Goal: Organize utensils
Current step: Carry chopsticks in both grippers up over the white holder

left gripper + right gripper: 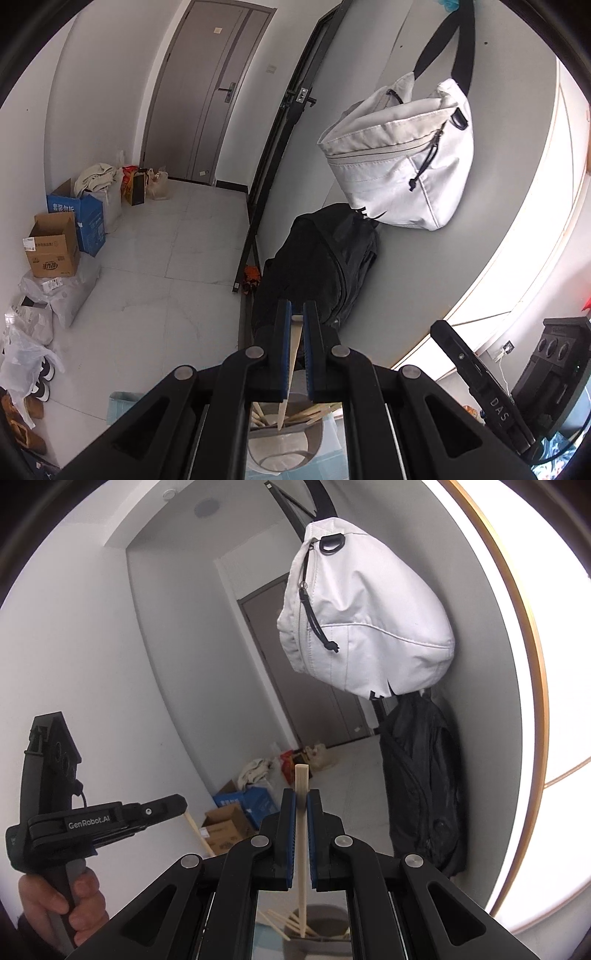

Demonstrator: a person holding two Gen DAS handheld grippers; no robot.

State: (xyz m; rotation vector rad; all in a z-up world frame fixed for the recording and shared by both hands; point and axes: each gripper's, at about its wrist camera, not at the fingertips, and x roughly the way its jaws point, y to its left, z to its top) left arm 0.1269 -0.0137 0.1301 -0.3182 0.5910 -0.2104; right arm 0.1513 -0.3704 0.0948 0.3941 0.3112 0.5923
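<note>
My left gripper is shut on a pale wooden chopstick whose tip points down into a grey holder cup that holds several more chopsticks. My right gripper is shut on another wooden chopstick; it stands upright, its lower end down in the grey cup among several chopsticks. The left gripper also shows in the right wrist view, held by a hand, its chopstick slanting down.
A white sling bag hangs on the wall over a black backpack. Cardboard boxes and bags line the left wall by a grey door. The right gripper's body sits at the right. A bright round mirror edge curves along the right.
</note>
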